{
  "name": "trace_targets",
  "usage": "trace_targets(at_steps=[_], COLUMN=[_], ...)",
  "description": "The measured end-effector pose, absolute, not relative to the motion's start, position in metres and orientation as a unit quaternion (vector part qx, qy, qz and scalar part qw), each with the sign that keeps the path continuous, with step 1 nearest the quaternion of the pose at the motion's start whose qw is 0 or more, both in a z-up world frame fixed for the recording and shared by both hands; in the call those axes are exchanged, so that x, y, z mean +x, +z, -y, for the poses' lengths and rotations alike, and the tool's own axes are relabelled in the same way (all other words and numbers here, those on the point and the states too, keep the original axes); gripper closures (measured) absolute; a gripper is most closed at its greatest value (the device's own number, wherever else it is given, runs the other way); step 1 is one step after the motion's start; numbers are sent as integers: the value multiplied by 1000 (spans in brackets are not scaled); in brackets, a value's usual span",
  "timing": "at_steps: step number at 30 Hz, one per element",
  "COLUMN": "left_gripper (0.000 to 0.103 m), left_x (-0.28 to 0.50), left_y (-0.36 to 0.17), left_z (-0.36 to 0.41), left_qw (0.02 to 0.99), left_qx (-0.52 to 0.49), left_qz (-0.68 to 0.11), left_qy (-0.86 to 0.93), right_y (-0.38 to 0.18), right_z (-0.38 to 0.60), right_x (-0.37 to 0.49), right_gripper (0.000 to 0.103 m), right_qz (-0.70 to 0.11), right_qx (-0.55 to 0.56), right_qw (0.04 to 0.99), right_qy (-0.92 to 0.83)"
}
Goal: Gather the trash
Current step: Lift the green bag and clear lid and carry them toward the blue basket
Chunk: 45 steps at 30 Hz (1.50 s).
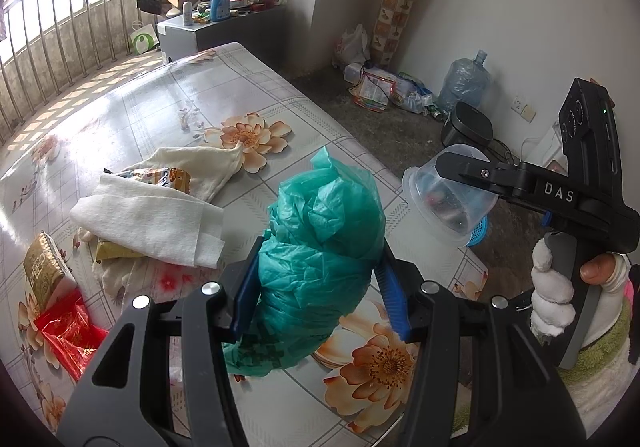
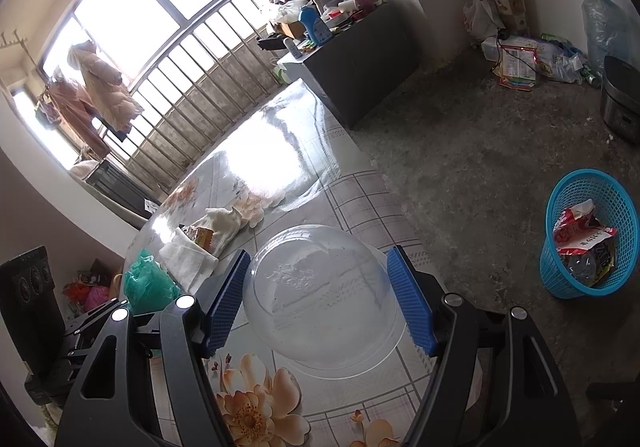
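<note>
My left gripper (image 1: pixel 316 287) is shut on a crumpled green plastic bag (image 1: pixel 320 243), held just above the flowered table (image 1: pixel 160 107). My right gripper (image 2: pixel 320 295) is shut on a clear plastic cup (image 2: pixel 320 295), upside down over the table's right edge; the cup (image 1: pixel 448 199) also shows in the left wrist view. White tissues (image 1: pixel 152 215), snack wrappers (image 1: pixel 160 177), a gold packet (image 1: pixel 44 271) and a red wrapper (image 1: pixel 68 331) lie on the table. A blue trash basket (image 2: pixel 588 231) with wrappers inside stands on the floor at the right.
A dark cabinet (image 2: pixel 352 67) with bottles stands beyond the table. Bags, papers and a water jug (image 1: pixel 464 79) lie along the far wall. A black cooker (image 2: pixel 620 103) sits on the floor. A window railing (image 2: pixel 192 103) runs behind the table.
</note>
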<state>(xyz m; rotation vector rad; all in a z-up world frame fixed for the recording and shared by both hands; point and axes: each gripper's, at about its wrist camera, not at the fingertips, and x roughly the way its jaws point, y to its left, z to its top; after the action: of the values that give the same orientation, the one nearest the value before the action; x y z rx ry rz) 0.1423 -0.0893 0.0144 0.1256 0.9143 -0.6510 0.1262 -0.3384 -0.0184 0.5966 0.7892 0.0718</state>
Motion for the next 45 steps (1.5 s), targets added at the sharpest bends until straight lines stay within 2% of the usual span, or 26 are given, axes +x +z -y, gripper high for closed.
trace_targets(at_steps=[34,39,45], left_gripper=[53,53,53], left_x=[142,147,160], left_y=[13,23,36], left_z=[92,109,175], left_qw=[845,845,827], left_qx=[58,65,72], left_qz=[-431,-419,-405], left_qy=[-311,-327,-382], right_y=[-16,-12,-10], right_z=[349,372,429], right_x=[122,113,84], right_gripper=[35,35,35], right_qz=[-371,-353,-312], right_qx=[295,314,349], right_qw=[880,881,883], right_qy=[31,17,-45])
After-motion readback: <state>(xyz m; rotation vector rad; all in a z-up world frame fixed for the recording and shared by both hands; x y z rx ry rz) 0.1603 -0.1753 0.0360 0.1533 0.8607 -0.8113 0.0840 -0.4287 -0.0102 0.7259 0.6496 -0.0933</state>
